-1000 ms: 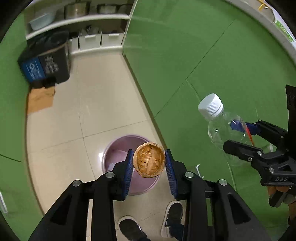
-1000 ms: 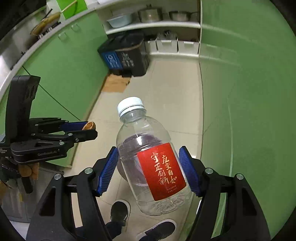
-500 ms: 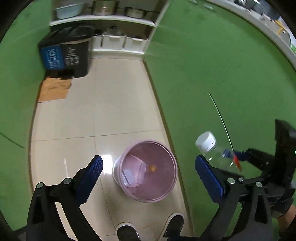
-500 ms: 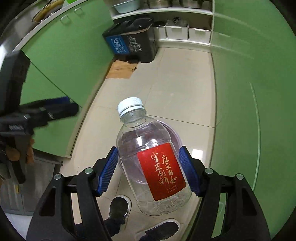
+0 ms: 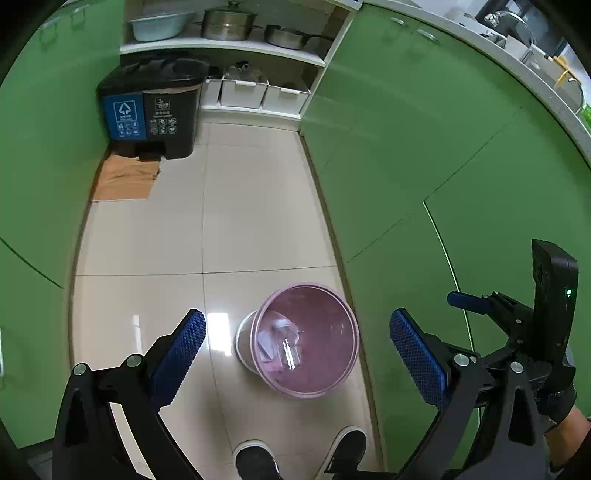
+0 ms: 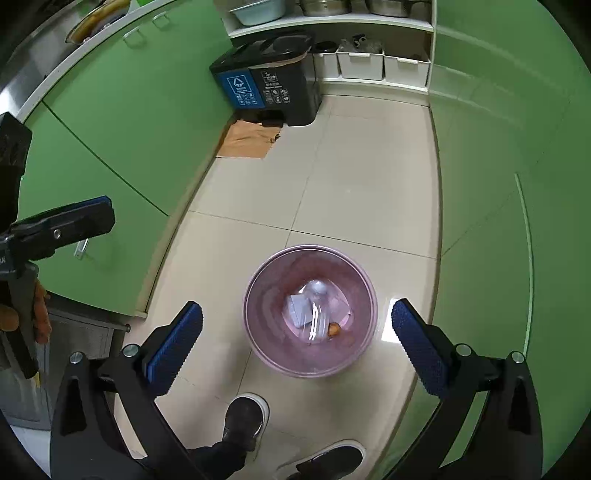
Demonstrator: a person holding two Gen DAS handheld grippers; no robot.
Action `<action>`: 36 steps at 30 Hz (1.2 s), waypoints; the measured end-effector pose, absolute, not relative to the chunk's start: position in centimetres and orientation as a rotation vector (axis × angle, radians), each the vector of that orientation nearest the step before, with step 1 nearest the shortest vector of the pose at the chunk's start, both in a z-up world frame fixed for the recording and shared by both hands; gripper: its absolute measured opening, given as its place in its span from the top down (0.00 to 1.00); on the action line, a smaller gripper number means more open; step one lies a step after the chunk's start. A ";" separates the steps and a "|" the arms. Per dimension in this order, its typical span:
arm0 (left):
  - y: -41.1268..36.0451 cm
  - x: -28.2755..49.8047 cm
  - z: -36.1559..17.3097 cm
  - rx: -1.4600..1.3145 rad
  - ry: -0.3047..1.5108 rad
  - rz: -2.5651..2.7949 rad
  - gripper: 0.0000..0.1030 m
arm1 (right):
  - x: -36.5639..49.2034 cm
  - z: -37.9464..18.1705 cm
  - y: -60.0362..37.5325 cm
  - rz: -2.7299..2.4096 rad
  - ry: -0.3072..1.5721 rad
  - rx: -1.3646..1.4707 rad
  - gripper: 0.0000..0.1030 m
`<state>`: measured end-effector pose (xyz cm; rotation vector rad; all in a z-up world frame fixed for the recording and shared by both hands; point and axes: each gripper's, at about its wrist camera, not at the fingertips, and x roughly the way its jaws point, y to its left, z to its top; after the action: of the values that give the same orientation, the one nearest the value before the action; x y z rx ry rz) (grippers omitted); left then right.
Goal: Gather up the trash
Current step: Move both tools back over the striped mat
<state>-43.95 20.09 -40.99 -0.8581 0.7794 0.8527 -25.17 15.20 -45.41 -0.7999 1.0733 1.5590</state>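
Note:
A pink waste bin (image 5: 351, 343) stands on the tiled floor below both grippers; it also shows in the right wrist view (image 6: 255, 295). Inside it lie a clear plastic bottle (image 6: 314, 314), a small brown shell piece (image 6: 334, 328) and some white scraps (image 5: 267, 341). My left gripper (image 5: 297, 354) is open wide and empty above the bin. My right gripper (image 6: 297, 339) is open wide and empty, also right above the bin. The right gripper shows at the right edge of the left wrist view (image 5: 469, 301), and the left one at the left edge of the right wrist view (image 6: 74, 218).
Green cabinets (image 5: 424, 155) line both sides of a narrow floor (image 5: 251, 221). A black and blue sorting bin (image 5: 147, 110) stands at the far end on cardboard (image 5: 125, 181), under shelves with pots (image 5: 229, 22). The person's shoes (image 6: 243, 417) are just below the bin.
My left gripper opened and dropped the brown shell into the pink bin. Then my right gripper opened and dropped the plastic bottle into the same bin.

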 end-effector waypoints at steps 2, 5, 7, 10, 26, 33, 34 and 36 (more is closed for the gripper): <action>19.7 -43.6 -39.6 -0.850 0.788 0.843 0.07 | -24.8 -44.1 14.7 1.545 1.083 -0.789 0.03; 19.0 -42.9 -36.5 -0.837 0.807 0.828 0.07 | -24.1 -40.6 13.6 1.526 1.084 -0.769 0.03; 18.3 -42.2 -33.5 -0.822 0.823 0.818 0.07 | -23.7 -37.2 12.8 1.512 1.081 -0.748 0.03; 17.3 -41.4 -28.3 -0.787 0.846 0.806 0.07 | -22.8 -31.1 11.4 1.488 1.082 -0.719 0.03; 13.1 -34.5 -3.7 -0.568 0.876 0.702 0.07 | -15.7 -4.7 2.2 1.304 1.018 -0.536 0.03; 11.4 -28.9 -1.2 -0.456 0.890 0.602 0.07 | -9.9 -2.3 -4.4 1.140 0.990 -0.427 0.03; 10.7 -27.7 -1.1 -0.441 0.892 0.584 0.07 | -9.0 -2.1 -5.5 1.117 0.990 -0.417 0.03; 10.0 -26.0 -1.0 -0.433 0.894 0.554 0.07 | -7.0 -2.0 -7.9 1.067 0.994 -0.393 0.03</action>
<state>-25.99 9.99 -0.96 -0.4328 0.8939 0.5542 -6.99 -7.90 -2.03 -0.3933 0.9938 1.0670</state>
